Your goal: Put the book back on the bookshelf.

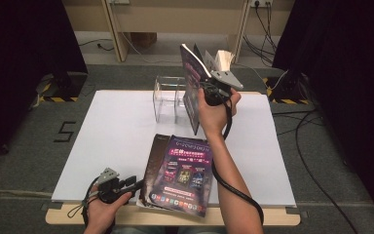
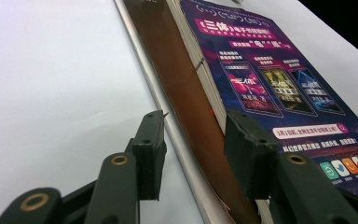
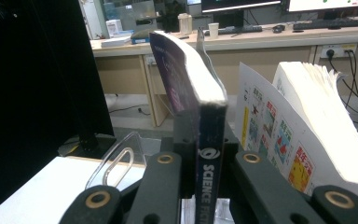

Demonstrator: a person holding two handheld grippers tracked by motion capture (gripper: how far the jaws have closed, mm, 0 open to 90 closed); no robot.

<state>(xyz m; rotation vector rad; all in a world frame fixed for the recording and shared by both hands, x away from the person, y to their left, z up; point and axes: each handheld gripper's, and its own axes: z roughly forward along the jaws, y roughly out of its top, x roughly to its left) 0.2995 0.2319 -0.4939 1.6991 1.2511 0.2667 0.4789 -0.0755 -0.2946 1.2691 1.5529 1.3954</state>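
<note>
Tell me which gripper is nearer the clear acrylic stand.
Right. The right gripper holds a magazine upright just beside the stand at the far side. The left gripper sits at the near table edge, jaws open by the flat stack of magazines.

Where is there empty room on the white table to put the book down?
Bare white board lies left of the clear stand, and more right of the flat magazines. It is crowded at the near middle, where the left tongs meet those magazines.

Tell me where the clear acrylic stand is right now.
In the high view the clear acrylic stand sits at the far middle of the white board, just left of the magazine raised upright in the right gripper.
</note>
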